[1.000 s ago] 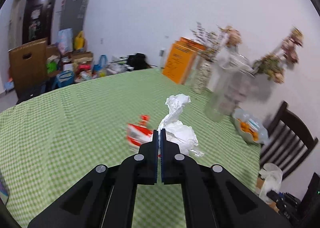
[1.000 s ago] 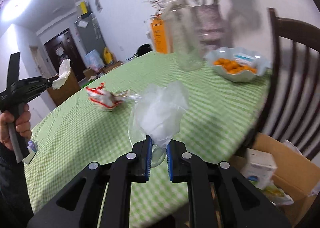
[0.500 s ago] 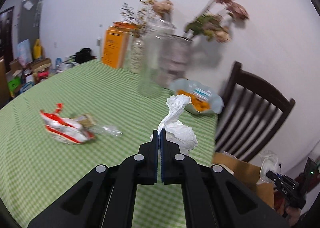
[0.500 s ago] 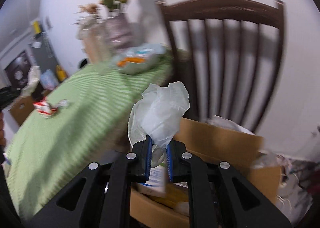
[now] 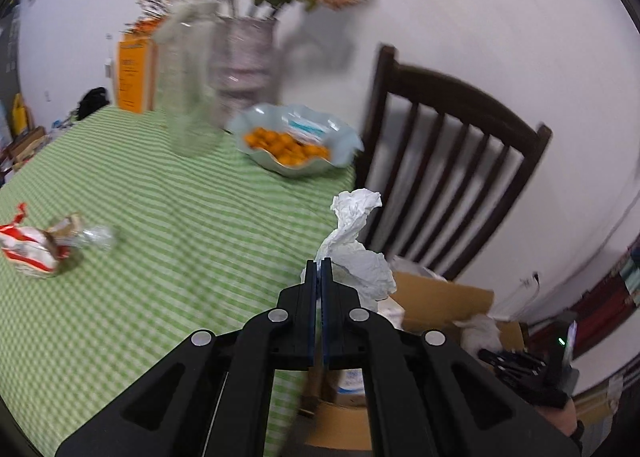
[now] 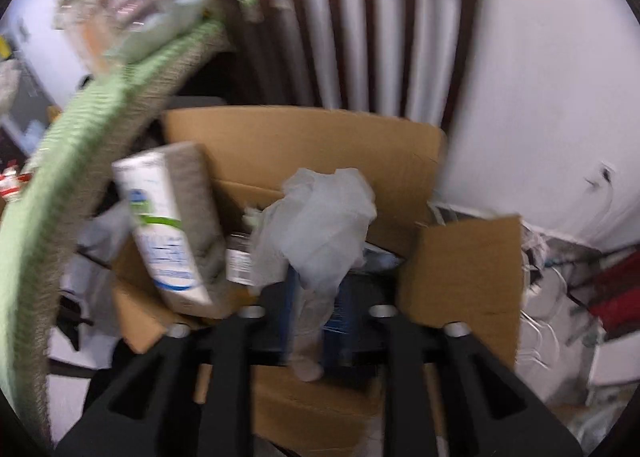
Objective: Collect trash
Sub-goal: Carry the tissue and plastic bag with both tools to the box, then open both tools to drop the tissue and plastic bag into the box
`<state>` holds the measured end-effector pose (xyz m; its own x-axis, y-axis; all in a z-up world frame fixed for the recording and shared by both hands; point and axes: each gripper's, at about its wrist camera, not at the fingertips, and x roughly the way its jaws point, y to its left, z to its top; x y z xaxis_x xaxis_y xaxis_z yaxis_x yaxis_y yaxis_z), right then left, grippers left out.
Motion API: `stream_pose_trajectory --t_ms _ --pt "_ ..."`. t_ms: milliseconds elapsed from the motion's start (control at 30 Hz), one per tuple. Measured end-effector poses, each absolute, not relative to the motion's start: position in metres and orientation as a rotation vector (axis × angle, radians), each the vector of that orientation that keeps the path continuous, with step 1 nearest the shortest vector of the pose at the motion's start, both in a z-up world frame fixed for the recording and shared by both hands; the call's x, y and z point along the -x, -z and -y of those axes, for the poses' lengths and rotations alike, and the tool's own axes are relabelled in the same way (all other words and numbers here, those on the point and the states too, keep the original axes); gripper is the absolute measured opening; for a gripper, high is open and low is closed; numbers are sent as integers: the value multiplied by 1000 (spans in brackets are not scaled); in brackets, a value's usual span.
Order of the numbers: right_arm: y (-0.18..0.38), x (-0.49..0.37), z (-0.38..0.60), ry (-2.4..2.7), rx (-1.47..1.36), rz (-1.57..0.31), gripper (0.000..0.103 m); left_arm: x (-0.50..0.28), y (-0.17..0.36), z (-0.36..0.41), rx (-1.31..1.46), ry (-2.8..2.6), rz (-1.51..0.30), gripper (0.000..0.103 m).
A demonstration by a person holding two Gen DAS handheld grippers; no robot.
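My left gripper (image 5: 321, 269) is shut on a crumpled white tissue (image 5: 356, 241) and holds it above the table's right edge, near the cardboard box (image 5: 444, 297) on the floor. A red-and-white wrapper (image 5: 28, 249) with a clear plastic piece lies on the green checked tablecloth (image 5: 168, 241) at the left. My right gripper (image 6: 316, 289) is over the open cardboard trash box (image 6: 460, 273), with a clear plastic bag (image 6: 320, 229) between its fingers. The jaws look slightly apart; the view is blurred. The right gripper also shows in the left wrist view (image 5: 520, 373).
A dark wooden chair (image 5: 448, 161) stands behind the box. A bowl of orange snacks (image 5: 296, 141), a glass jar (image 5: 188, 81) and a vase of dried flowers (image 5: 244, 53) stand on the table. A white carton (image 6: 168, 225) leans in the box. Clutter lies on the floor at right.
Both grippers have swung right, off the table toward the cardboard box. The right gripper now points down into the box with its bag. The left still holds the tissue.
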<state>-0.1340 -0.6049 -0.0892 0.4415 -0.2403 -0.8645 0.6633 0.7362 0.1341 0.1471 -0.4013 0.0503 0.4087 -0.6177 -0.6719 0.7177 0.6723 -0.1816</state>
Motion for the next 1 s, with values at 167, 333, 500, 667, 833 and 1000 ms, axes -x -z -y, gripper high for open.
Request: stream_pose_trajectory --t_ms 167,333,500,667,833,1000 --pt "83 152 618 644 -516 -897 59 -112 -18 442 -232 930 -864 0" --pt "70 168 631 668 -558 -807 62 -73 23 485 -328 1036 -965 0" --pt "69 178 640 663 -580 -779 62 -43 89 529 -439 1105 -1133 0" --pt "75 187 648 665 -606 -777 63 -34 155 557 -563 1046 -1244 1" --pt "77 184 648 651 -601 -791 62 -45 177 558 -529 984 -1373 50" --pt "76 177 642 634 -587 -803 63 -49 146 550 -525 995 -1258 61"
